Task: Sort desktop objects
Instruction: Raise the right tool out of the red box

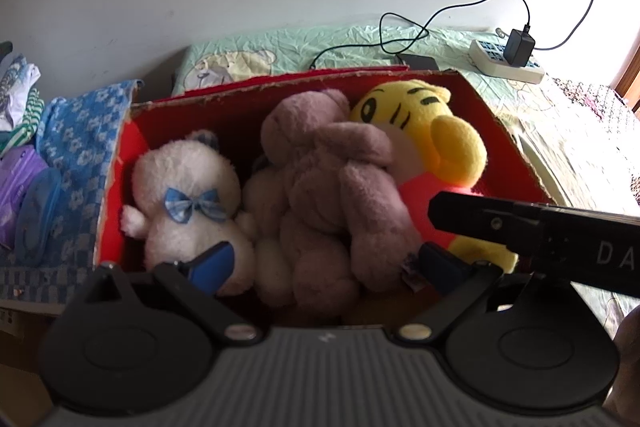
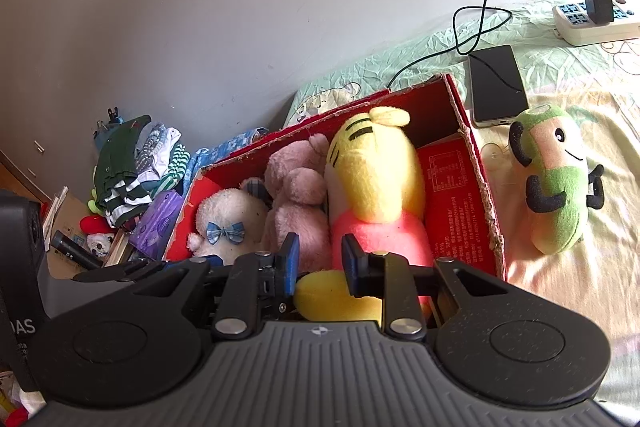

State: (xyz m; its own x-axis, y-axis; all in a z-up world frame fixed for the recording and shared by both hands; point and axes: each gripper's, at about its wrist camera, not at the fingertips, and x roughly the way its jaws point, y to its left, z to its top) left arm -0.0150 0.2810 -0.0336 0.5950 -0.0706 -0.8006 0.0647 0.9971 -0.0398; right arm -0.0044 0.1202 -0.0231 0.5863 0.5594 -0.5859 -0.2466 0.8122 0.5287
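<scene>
A red cardboard box (image 1: 120, 163) (image 2: 484, 187) on the bed holds three plush toys: a white bear with a blue bow (image 1: 188, 191) (image 2: 228, 219), a mauve bear (image 1: 324, 187) (image 2: 296, 195) and a yellow toy in pink (image 1: 424, 131) (image 2: 372, 179). My left gripper (image 1: 324, 263) is open wide over the box, either side of the mauve bear. My right gripper (image 2: 318, 263) is partly open and empty, just above the yellow toy's foot. A green plush (image 2: 554, 183) lies on the bed right of the box.
A phone (image 2: 498, 87) on a charging cable and a power strip (image 2: 596, 19) (image 1: 508, 63) lie behind the box. A blue patterned cloth (image 1: 80, 155), a purple pack (image 1: 18, 183) and folded clothes (image 2: 132, 167) sit left of it. The wall is close behind.
</scene>
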